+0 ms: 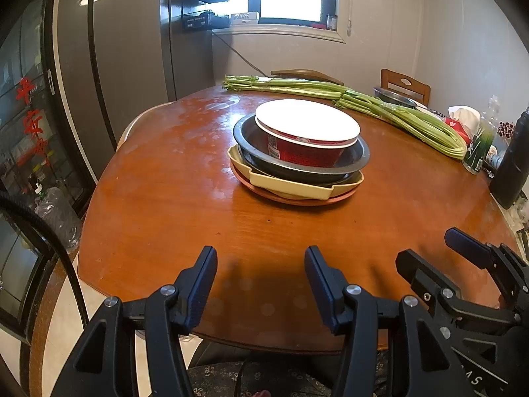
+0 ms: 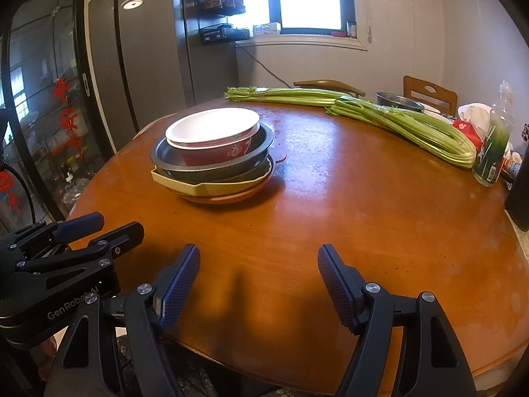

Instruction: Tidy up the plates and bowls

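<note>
The stack of dishes (image 1: 299, 155) (red bowl (image 1: 305, 140) on top) stands mid-table (image 1: 158, 198). The left gripper (image 1: 261, 264) and right gripper (image 2: 259, 264) hover apart from it, both open and empty.

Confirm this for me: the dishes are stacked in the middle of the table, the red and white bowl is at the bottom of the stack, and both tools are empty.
One thing is wrong: the red and white bowl sits on top of the stack, not at the bottom; a pink plate is lowest. The left wrist view shows it. The rest holds: the stack is mid-table, and the left tool and right tool are empty.
</note>
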